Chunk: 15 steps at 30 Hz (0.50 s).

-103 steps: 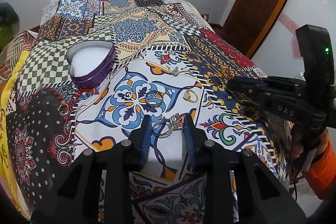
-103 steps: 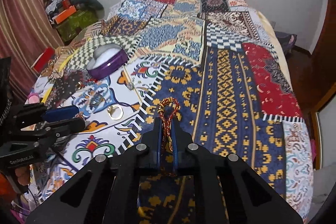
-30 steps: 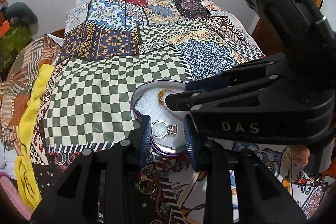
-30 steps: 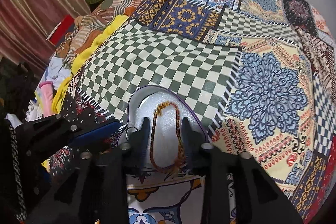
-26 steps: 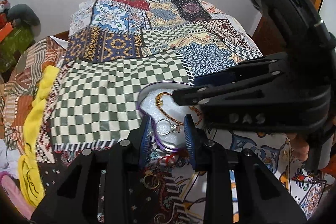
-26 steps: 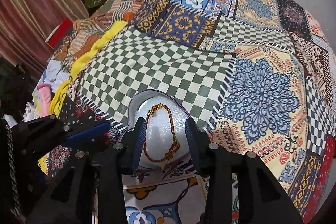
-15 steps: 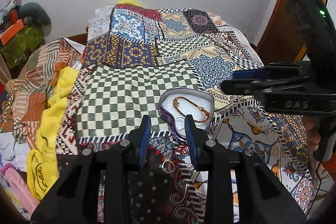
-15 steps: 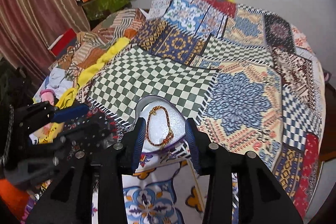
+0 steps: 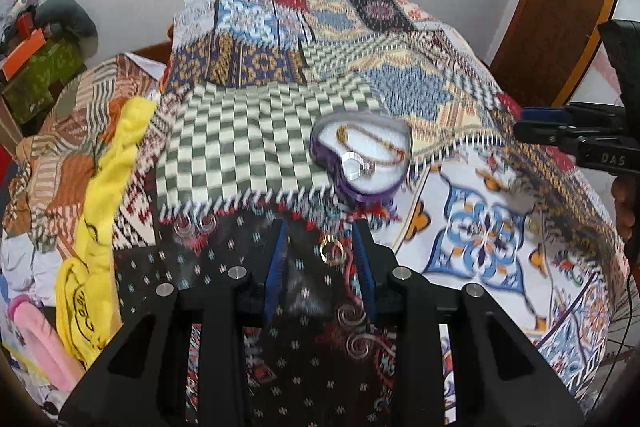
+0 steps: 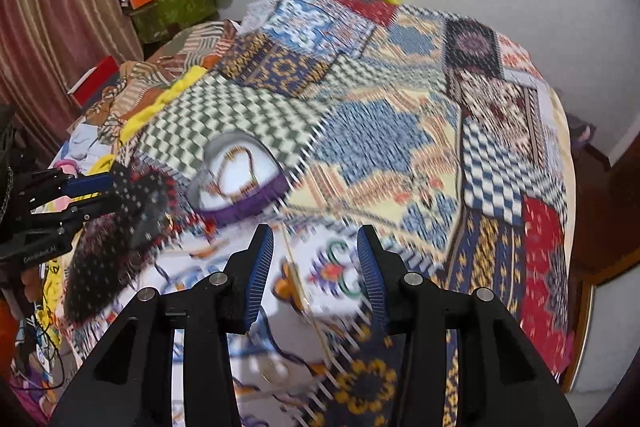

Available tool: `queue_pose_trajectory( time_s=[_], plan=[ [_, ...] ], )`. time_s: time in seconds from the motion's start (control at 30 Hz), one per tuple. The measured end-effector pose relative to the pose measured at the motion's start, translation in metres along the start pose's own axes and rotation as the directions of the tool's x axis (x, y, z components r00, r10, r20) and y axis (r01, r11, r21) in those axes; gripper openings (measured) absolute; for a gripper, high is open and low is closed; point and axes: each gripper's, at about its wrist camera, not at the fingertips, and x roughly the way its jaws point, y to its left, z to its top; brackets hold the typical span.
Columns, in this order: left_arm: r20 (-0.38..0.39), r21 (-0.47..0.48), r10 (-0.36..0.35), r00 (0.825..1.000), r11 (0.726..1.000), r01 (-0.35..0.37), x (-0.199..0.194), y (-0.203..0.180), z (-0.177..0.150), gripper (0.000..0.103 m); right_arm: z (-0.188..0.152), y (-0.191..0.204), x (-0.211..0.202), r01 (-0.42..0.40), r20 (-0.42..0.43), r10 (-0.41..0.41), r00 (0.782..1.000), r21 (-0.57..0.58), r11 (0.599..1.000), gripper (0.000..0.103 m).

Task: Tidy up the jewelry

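Landmark: box [image 9: 362, 163], a purple heart-shaped tin with a white foam-looking liner, sitting on the quilt [image 9: 248, 147] where the green check patch meets the white floral one. It's the collection point, so both loose pieces inside make sense: bracelet [image 9: 360, 141], a red-gold braided cord loop, lies flat on the liner; ring [image 9: 357, 167], silver band with a stone, sits at the box's near tip.

Left gripper [image 9: 322, 259]: jaws partly apart, nothing pinched. It hangs just short of the box, over the dark patch. Gold ring [image 9: 332, 251], a plain shiny band, lies on the quilt between its blue ribbed fingers [image 9: 276, 259], untouched; likely the next pick.

Right gripper [image 10: 316, 267]: jaws opening, empty, near side of the box over the white patch. Frame is motion-blurred; small items there can't be made out.
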Motion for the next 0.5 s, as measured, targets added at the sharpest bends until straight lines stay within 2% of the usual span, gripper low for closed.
queue_pose_trajectory(
  time_s=[0.3,0.5],
  plan=[
    [-0.088,-0.007,-0.026,0.996,1.000,0.025,0.028,-0.001,-0.024,0.032,-0.036,-0.007,0.001,0.005,-0.028,-0.005,1.000,0.006,1.000,0.040],
    [-0.085,0.020,-0.036,0.996,0.999,0.038,0.039,-0.009,-0.025,0.032,-0.050,-0.006,0.007,-0.008,-0.045,0.008,0.999,0.008,1.000,0.040]
  ],
)
